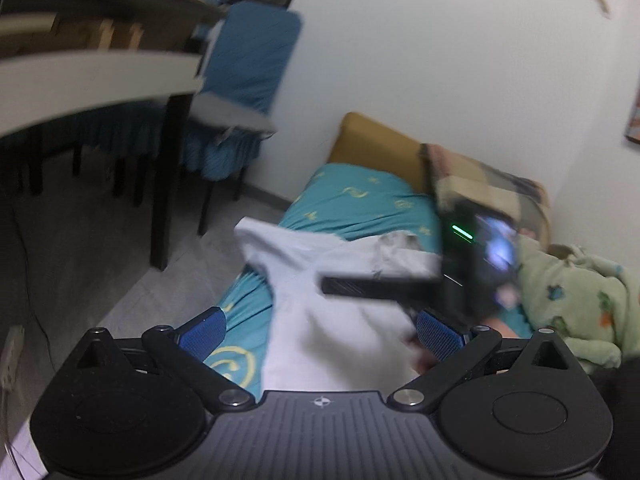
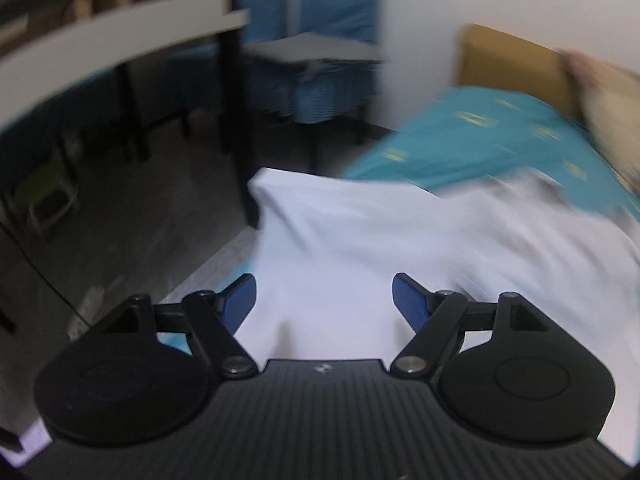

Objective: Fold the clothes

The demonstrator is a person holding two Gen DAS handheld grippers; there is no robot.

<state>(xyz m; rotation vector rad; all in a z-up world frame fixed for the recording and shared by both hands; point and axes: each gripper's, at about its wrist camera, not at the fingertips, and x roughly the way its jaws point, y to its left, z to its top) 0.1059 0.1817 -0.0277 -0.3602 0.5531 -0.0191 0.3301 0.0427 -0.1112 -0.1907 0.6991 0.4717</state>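
Note:
A pale white garment [image 1: 336, 320] lies spread on a bed with a teal patterned sheet [image 1: 360, 200]. My left gripper [image 1: 320, 330] is open, its blue pads wide apart just above the garment's near part. The other gripper's black body [image 1: 472, 264] with a green light crosses the right of this view, over the garment. In the right wrist view the same garment [image 2: 360, 240] fills the middle, one corner hanging over the bed's left edge. My right gripper [image 2: 324, 300] is open above the cloth, holding nothing. Both views are blurred.
A dark table [image 1: 100, 76] and chairs with blue covers [image 1: 248, 60] stand left of the bed. A tan headboard [image 1: 376, 148], a patterned pillow [image 1: 492, 188] and a green blanket [image 1: 572, 300] sit at the far right. Grey floor [image 2: 120, 240] lies beside the bed.

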